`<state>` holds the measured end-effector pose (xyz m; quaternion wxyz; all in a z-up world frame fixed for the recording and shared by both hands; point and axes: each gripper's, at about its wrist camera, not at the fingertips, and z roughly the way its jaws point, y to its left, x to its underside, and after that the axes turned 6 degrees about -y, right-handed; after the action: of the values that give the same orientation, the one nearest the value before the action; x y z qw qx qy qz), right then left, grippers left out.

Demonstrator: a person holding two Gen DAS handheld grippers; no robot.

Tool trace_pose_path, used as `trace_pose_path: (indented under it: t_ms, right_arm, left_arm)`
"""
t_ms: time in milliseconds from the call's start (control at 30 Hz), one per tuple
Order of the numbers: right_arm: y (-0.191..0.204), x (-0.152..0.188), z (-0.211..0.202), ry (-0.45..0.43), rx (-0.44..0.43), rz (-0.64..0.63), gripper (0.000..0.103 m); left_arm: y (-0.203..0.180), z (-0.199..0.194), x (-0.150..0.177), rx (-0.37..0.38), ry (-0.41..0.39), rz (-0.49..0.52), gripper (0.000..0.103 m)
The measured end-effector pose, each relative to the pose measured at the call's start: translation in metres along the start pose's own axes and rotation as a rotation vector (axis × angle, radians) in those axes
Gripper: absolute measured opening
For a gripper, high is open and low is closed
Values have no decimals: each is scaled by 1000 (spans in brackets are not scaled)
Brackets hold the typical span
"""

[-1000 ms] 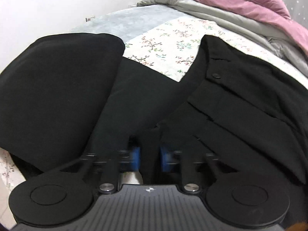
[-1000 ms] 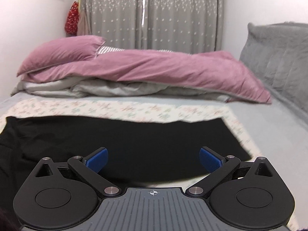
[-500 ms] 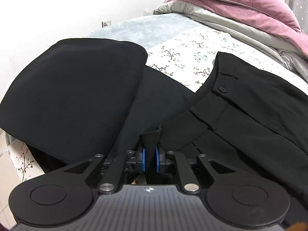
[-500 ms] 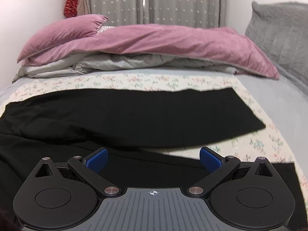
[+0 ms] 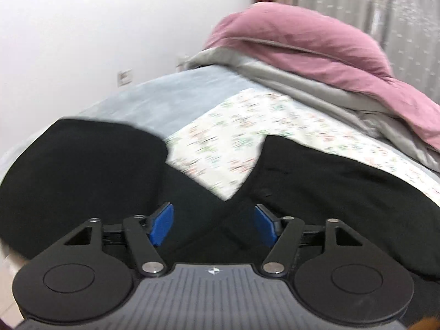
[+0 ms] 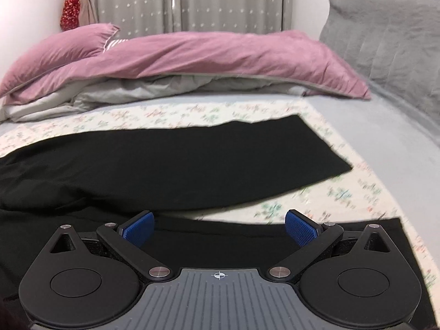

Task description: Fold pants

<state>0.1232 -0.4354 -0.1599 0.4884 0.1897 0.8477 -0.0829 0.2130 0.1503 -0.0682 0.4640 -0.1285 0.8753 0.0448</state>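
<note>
Black pants (image 6: 170, 162) lie spread on a floral sheet (image 6: 343, 189) on the bed, one leg stretched to the right, the other leg's end (image 6: 357, 247) near the front. In the left wrist view the waist part (image 5: 330, 181) lies at the right and a folded black part (image 5: 82, 170) at the left. My left gripper (image 5: 213, 224) is open and empty just above the black cloth. My right gripper (image 6: 218, 227) is open and empty over the near leg.
A pink duvet (image 6: 209, 52) on grey bedding (image 6: 165, 88) is heaped at the back of the bed. A grey headboard cushion (image 6: 385, 41) stands at the right. A white wall (image 5: 96, 41) is beyond the bed's left side; curtains (image 6: 192, 0) hang behind.
My left gripper was shut on the pants half a second ago; it has let go, opened and drawn back. My right gripper stayed open and shifted slightly over the legs.
</note>
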Motion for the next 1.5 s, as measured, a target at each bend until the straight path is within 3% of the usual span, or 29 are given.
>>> trace_pose_path:
  t_ms: [100,200,467,600,767,1033,1333,1500]
  right_arm:
    - [-1,2,0,-13,34,-13,102]
    - [-7,5,4,2,49,-6,102]
    - [-16,6,6,-14,53,32,102]
    - [-18,8,6,-11,25,32,102]
    - [-24,4,6,-13,70,54,102]
    - [-39,-11,23,4,73,93,102]
    - [-73,-36,69,127,96,188,102]
    - [-104,-66,111,265,48,358,102]
  left_arm:
    - [-20,4,0,37,-46,51,103]
    - [-37,9,0,78,-95,106,103]
    - [-68,22,1,80,-75,189,103]
    - [-69,29,7,72,-55,191,103]
    - [-70,34,9,59,-31,204,103]
    - [-69,52,-12,42,7,213,103]
    - [-71,95,-52,73,80,227,103]
    - [-68,135,-80,133,197,116,103]
